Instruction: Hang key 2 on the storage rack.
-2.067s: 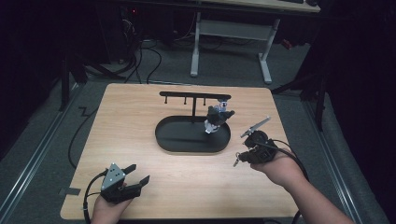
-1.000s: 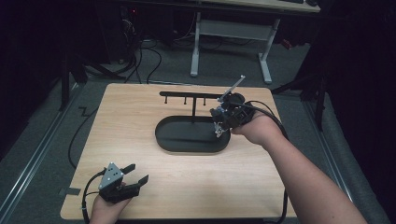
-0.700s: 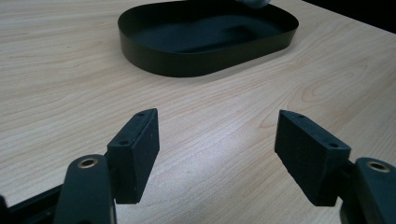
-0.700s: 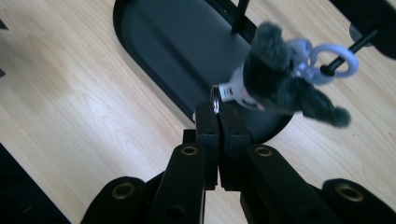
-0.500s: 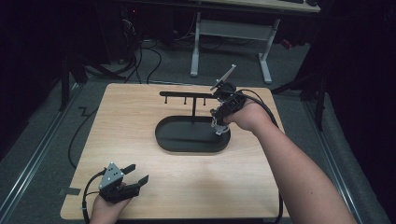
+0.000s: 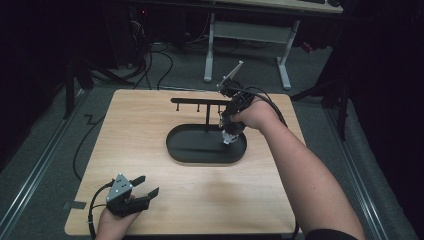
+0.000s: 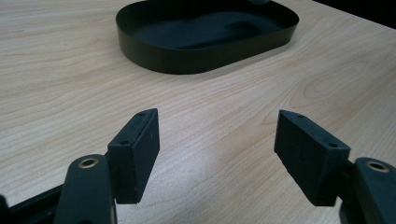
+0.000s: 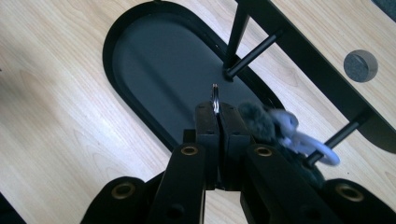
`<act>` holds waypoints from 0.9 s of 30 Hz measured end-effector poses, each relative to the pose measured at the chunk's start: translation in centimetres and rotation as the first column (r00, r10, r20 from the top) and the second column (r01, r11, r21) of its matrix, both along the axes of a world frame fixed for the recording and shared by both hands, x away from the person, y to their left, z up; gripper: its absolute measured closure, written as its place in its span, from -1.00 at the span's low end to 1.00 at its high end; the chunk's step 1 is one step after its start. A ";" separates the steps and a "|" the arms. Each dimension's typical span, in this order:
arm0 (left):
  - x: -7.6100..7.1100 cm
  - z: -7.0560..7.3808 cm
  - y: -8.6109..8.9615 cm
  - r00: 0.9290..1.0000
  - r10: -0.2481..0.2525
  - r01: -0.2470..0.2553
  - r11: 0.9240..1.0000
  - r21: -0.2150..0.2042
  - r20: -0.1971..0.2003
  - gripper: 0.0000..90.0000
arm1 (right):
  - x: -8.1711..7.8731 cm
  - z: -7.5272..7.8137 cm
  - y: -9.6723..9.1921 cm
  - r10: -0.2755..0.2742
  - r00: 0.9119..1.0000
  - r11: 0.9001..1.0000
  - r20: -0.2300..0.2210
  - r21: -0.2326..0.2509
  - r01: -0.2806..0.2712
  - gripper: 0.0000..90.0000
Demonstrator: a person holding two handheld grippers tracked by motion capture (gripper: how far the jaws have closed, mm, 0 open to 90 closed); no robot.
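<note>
Hanging over the black tray, the right claw pinches a keyring.

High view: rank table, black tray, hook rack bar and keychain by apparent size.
1. table
2. black tray
3. hook rack bar, long but thin
4. keychain, held in the right gripper; partly hidden, yet clearly the smallest.

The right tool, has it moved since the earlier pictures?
Yes. The right tool, shut on a key ring, went from the table's right edge up toward the black rack and now hangs over the right end of the black tray.
</note>
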State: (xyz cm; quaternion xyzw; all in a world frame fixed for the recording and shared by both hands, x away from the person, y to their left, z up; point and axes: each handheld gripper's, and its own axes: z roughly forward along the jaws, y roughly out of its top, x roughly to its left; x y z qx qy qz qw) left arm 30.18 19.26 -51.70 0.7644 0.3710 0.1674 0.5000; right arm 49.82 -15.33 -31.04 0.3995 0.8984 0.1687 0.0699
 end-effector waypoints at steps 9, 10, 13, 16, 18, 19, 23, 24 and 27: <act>-0.3 0.0 -0.3 1.000 -0.009 0.009 1.000 0.005 0.003 -0.29 | 1.1 -0.6 0.3 -0.014 1.000 1.000 -0.012 0.013 0.014 0.98; -0.3 0.0 -0.3 1.000 -0.008 0.008 1.000 0.005 0.003 -0.29 | 1.1 -0.6 0.3 -0.005 1.000 1.000 -0.009 0.014 0.005 0.98; -0.3 0.0 -0.3 1.000 -0.009 0.009 1.000 0.005 0.003 -0.29 | 1.3 -0.6 0.5 0.008 1.000 1.000 -0.006 0.012 -0.008 0.98; -0.4 0.1 -0.3 1.000 -0.011 0.011 1.000 0.007 0.002 -0.29 | 1.3 -0.5 0.7 -0.010 1.000 1.000 -0.015 0.015 0.010 0.98; -0.4 0.1 -0.3 1.000 -0.013 0.013 1.000 0.006 0.002 -0.29 | 1.5 -0.4 0.7 0.008 1.000 1.000 -0.001 0.008 -0.008 0.98; -0.4 0.1 -0.3 1.000 -0.014 0.014 1.000 0.005 0.002 -0.29 | 1.5 -0.3 0.7 -0.008 1.000 1.000 -0.011 0.012 0.008 0.98; -0.4 0.1 -0.4 1.000 -0.018 0.018 1.000 0.004 0.005 -0.29 | 1.8 -0.3 0.7 -0.003 1.000 1.000 -0.006 0.011 0.003 0.98; -0.4 0.0 -0.4 1.000 -0.018 0.018 1.000 0.003 0.005 -0.29 | 1.9 -0.4 0.6 -0.007 1.000 1.000 -0.009 0.009 0.007 0.98; -0.4 0.0 -0.4 1.000 -0.021 0.021 1.000 0.005 0.004 -0.29 | 2.1 -0.6 0.5 -0.016 1.000 1.000 -0.010 0.003 0.016 0.98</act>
